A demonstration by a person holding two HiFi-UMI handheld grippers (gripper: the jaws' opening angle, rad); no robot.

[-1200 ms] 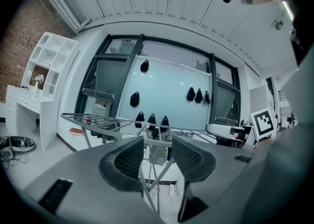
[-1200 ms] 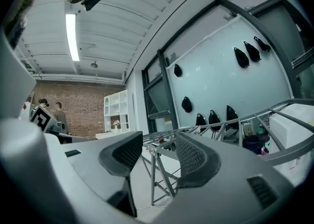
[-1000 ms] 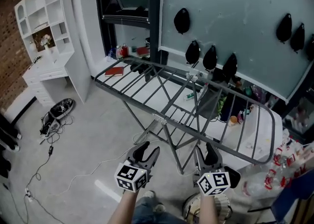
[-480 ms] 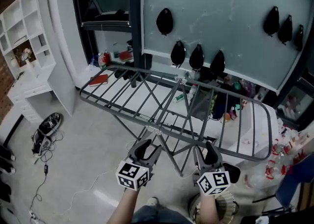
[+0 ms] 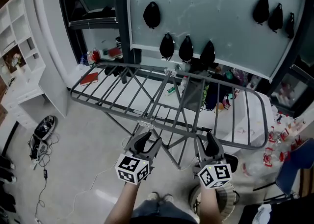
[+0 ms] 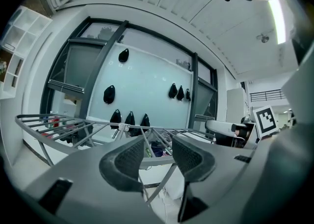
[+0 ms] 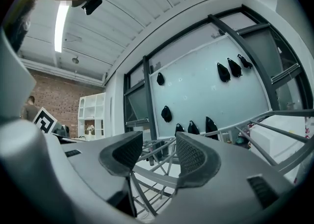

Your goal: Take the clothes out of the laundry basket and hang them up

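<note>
Two grippers have been brought forward. The black-jawed left gripper (image 5: 147, 142) is parted on nothing, the bare grey metal folding drying rack (image 5: 171, 129) is now nearer, and the right gripper (image 5: 212, 144) gapes empty too. What may be the round ribbed laundry basket (image 5: 218, 201) is glimpsed beneath it, so fetching clothes is judged pending.

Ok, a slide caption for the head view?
Left claw and right claw, both open and empty, face the grey drying rack.
</note>
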